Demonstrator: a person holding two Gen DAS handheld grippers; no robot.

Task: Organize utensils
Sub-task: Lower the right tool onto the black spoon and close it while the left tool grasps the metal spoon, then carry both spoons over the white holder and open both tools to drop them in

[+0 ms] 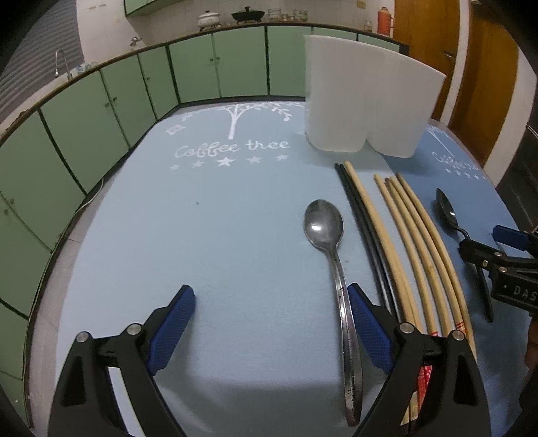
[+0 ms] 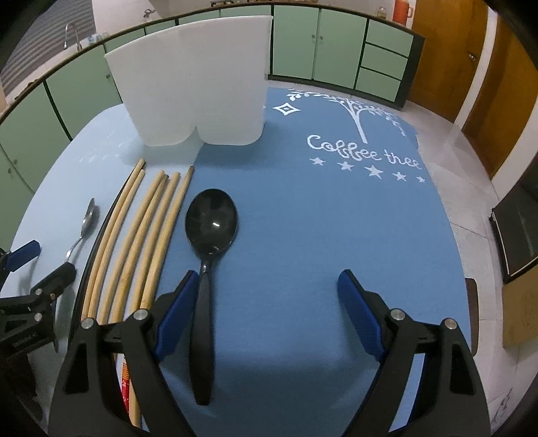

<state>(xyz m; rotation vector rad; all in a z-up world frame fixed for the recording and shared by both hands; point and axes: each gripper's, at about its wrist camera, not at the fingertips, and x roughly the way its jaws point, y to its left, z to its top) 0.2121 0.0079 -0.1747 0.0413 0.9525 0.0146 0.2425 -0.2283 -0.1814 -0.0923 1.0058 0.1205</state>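
Flat on a pale blue mat (image 1: 235, 235), a steel spoon (image 1: 324, 223): bowl up and shiny, long handle running back between the fingers of the left gripper (image 1: 270, 327), close against the inner face of the right-hand blue pad (image 1: 366, 331); whether touching, cannot tell; jaws spread wide, gripping nothing. Just beside, to the right, two thin black chopsticks (image 1: 361, 222) and a fan of five pale wooden chopsticks (image 1: 417, 242), some with red-printed ends near the camera, tips toward a white two-lobed plastic holder (image 1: 366, 97) standing upright at the seam between the mats.

Likewise flat on a darker blue mat (image 2: 319, 218), a glossy black spoon (image 2: 211, 218): round bowl up, handle lying between the fingers of the right gripper (image 2: 265, 314), hard by the left-hand blue pad (image 2: 176, 314); jaws wide apart, clamped on nothing.

Both mats printed in white with a tree, stars and "Coffee tree"; laid side by side on a grey tabletop (image 2: 464, 174); behind, a run of green cabinet doors (image 1: 101, 111) under a dark counter edge, with a tap (image 1: 62, 62), pots (image 1: 248, 15) and an orange flask (image 1: 386, 21) on top; wooden doors (image 1: 477, 84) at the right.
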